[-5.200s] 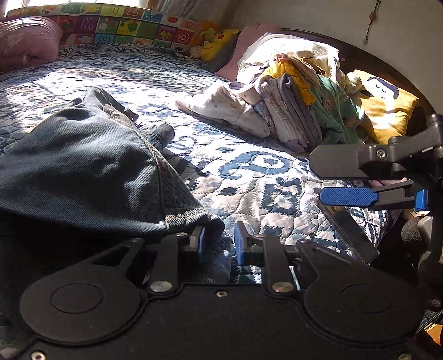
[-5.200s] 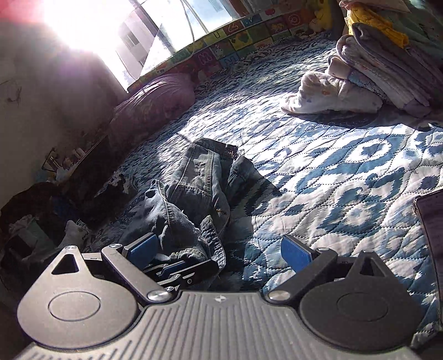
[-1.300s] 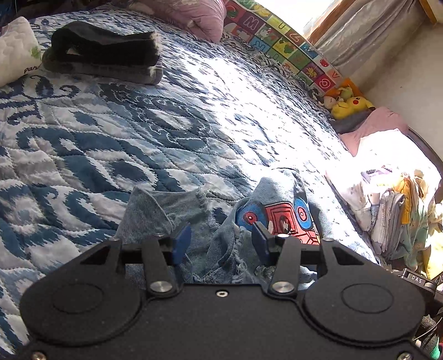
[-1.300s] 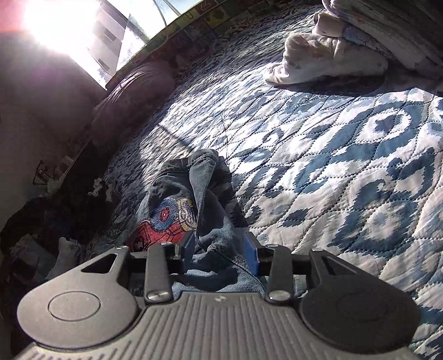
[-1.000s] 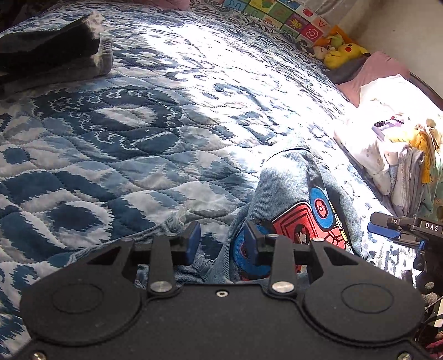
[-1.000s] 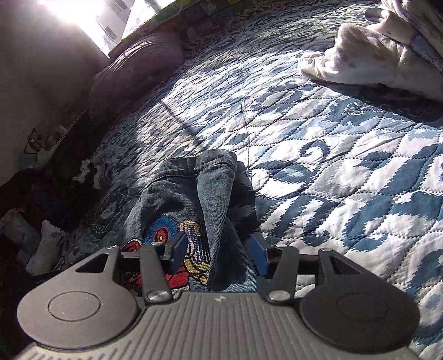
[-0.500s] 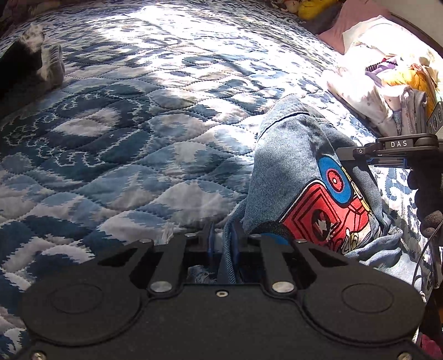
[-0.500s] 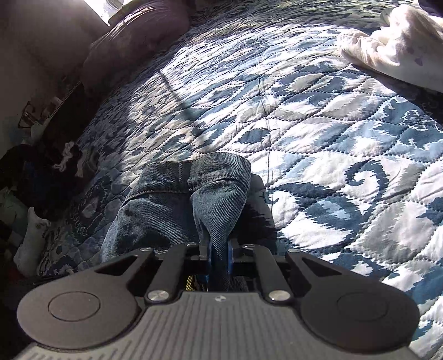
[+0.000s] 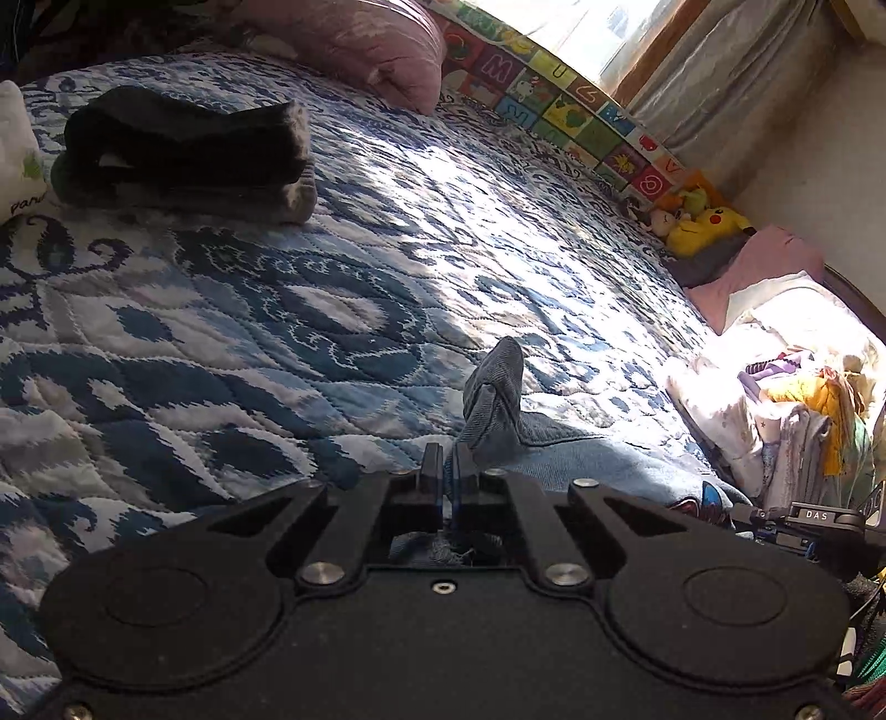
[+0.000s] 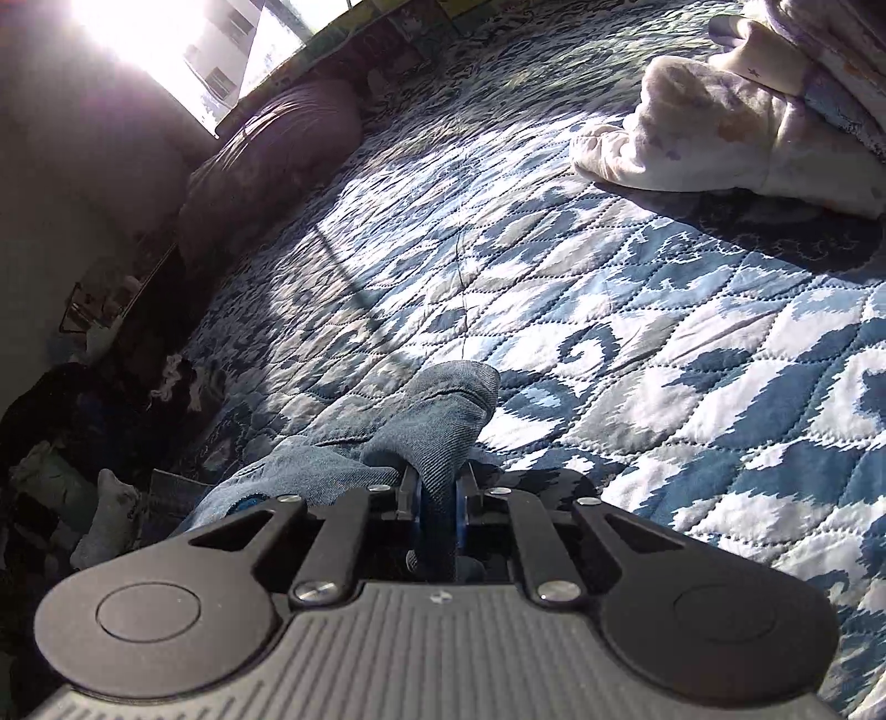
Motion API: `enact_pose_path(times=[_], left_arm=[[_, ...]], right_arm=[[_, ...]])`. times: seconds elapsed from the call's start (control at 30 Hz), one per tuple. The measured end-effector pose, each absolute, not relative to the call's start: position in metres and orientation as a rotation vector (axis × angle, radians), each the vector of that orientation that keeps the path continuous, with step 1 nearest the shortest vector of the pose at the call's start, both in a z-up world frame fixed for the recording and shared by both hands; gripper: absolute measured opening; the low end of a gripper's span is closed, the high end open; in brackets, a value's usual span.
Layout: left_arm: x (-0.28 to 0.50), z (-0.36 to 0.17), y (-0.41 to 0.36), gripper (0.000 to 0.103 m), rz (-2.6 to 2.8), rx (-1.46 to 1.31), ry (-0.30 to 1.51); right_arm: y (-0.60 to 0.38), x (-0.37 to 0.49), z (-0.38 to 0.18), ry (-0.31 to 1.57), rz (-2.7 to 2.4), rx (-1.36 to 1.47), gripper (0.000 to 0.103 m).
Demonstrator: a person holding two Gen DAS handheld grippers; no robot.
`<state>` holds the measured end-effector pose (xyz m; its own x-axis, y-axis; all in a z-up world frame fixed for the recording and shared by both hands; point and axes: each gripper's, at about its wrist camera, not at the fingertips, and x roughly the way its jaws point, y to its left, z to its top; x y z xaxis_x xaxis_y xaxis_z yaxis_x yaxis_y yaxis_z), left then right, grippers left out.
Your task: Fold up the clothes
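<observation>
I see a quilt [image 9: 343, 310] covering the bed, sunlit from a window [image 10: 183, 50]; a curtain [image 9: 736, 83] hangs by the wall [image 9: 830, 183], alphabet mat [image 9: 559, 105] beneath it.

Denim garment [image 9: 581, 454] mostly hidden behind left tool [image 9: 447, 471] body.

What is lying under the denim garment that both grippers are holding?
Under the denim garment is the blue-and-white quilt, visible all around it. The part of the quilt right beneath the cloth is covered, so anything there cannot be seen.
</observation>
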<state>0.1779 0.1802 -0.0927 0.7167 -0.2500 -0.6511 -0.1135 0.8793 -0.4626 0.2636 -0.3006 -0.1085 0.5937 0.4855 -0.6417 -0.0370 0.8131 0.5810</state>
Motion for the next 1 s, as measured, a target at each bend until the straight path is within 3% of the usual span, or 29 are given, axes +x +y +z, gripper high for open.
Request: enact_pose_path(times=[0.03, 0.1, 0.13, 0.2, 0.27, 0.37, 0.43, 0.77, 0.87, 1.0], left_arm=[[0.177, -0.101, 0.184, 0.003, -0.055, -0.514, 0.816], [0.173, -0.112, 0.195, 0.004, -0.063, -0.588, 0.837], [0.172, -0.112, 0.198, 0.007, -0.066, -0.601, 0.83], [0.179, -0.108, 0.2, 0.015, -0.079, -0.608, 0.82], [0.19, -0.106, 0.201, 0.032, -0.105, -0.644, 0.816], [0.216, -0.104, 0.198, 0.033, -0.165, -0.675, 0.839], [0.233, -0.103, 0.194, 0.041, -0.2, -0.678, 0.86], [0.268, -0.104, 0.2, 0.057, -0.314, -0.774, 0.9], [0.272, -0.113, 0.199, 0.058, -0.316, -0.744, 0.948], [0.282, -0.125, 0.186, 0.058, -0.353, -0.709, 0.993]], right_arm=[[-0.3, 0.264, -0.114, 0.905, 0.306, 0.546, 0.024], [-0.299, 0.264, -0.124, 0.927, 0.272, 0.526, 0.047], [-0.301, 0.264, -0.126, 0.915, 0.261, 0.542, 0.05], [-0.308, 0.268, -0.129, 0.903, 0.267, 0.599, 0.05], [-0.314, 0.278, -0.132, 0.9, 0.278, 0.656, 0.051], [-0.317, 0.296, -0.138, 0.917, 0.314, 0.716, 0.052], [-0.318, 0.31, -0.144, 0.94, 0.347, 0.756, 0.053], [-0.328, 0.357, -0.165, 0.989, 0.489, 0.989, 0.061], [-0.334, 0.361, -0.169, 0.984, 0.512, 1.063, 0.068], [-0.317, 0.371, -0.167, 1.048, 0.516, 0.973, 0.069]])
